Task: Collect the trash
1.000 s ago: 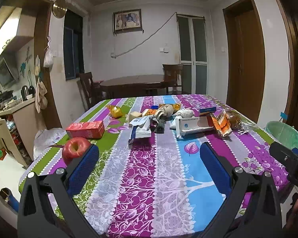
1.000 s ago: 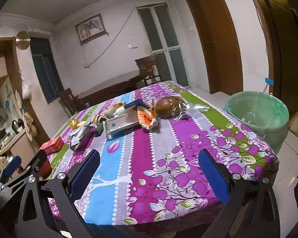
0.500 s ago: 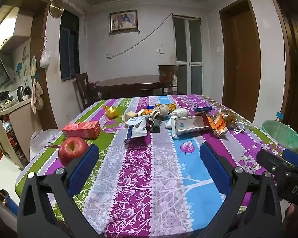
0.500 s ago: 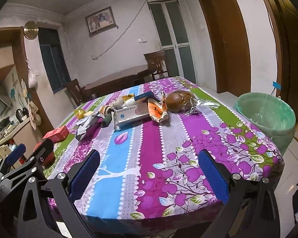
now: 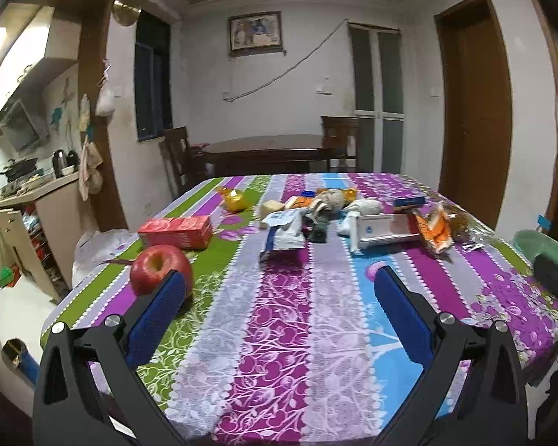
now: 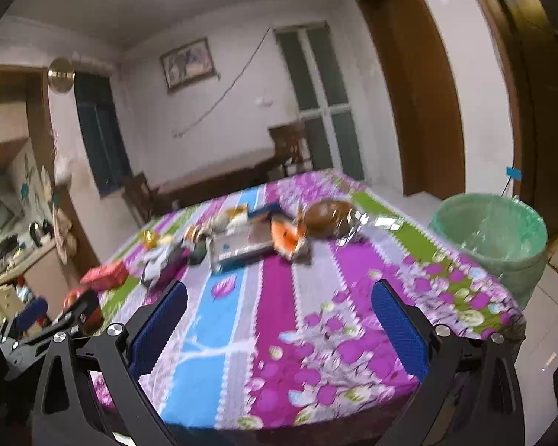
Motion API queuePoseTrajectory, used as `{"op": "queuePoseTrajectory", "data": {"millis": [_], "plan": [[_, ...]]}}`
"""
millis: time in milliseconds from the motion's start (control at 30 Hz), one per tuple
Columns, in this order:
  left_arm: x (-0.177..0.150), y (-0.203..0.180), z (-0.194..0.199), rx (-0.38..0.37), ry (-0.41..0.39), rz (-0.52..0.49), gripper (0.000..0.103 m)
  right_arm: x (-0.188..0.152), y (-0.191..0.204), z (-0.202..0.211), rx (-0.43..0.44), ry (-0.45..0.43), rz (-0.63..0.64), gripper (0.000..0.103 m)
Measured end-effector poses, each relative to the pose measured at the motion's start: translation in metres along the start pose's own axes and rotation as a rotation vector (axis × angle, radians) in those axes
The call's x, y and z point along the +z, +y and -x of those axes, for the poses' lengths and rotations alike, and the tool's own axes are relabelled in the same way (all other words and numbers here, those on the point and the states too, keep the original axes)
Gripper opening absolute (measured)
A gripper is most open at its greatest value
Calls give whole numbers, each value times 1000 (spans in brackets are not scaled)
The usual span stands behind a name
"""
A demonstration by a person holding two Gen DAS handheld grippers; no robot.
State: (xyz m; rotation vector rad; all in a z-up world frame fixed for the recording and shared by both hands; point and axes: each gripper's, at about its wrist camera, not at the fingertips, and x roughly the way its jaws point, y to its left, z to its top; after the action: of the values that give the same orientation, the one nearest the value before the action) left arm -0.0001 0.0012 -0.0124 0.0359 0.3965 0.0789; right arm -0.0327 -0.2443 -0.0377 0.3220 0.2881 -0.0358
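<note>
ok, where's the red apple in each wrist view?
Left wrist: red apple at lower left, near table edge, just behind the left hand-held gripper's left finger.
Right wrist: far left, blurred, mostly hidden behind the other gripper; only a red sliver shows.
Shared landmark: red box just beyond it.

The left gripper [image 5: 281, 290] has two black angular arms with triangular cut-outs near their base, and each carries a blue pad [image 5: 156, 319] with a fine dotted texture on its inner face. Round silver screws [image 5: 111, 322] sit at the joints of both arms. The right gripper [image 6: 279, 306] has the same build: black frame, textured blue pads [image 6: 398, 329], and silver screw heads [image 6: 442, 330] at the pivots.
</note>
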Motion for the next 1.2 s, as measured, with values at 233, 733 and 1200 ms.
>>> {"op": "queuePoseTrajectory", "data": {"millis": [233, 733, 1200], "plan": [[1, 10, -2, 59, 0, 37, 98, 7, -7, 20, -68, -170, 33, 99], [0, 8, -18, 119, 74, 0, 98, 9, -8, 18, -132, -150, 51, 99], [0, 7, -23, 114, 86, 4, 98, 6, -8, 2, -141, -84, 62, 99]]}}
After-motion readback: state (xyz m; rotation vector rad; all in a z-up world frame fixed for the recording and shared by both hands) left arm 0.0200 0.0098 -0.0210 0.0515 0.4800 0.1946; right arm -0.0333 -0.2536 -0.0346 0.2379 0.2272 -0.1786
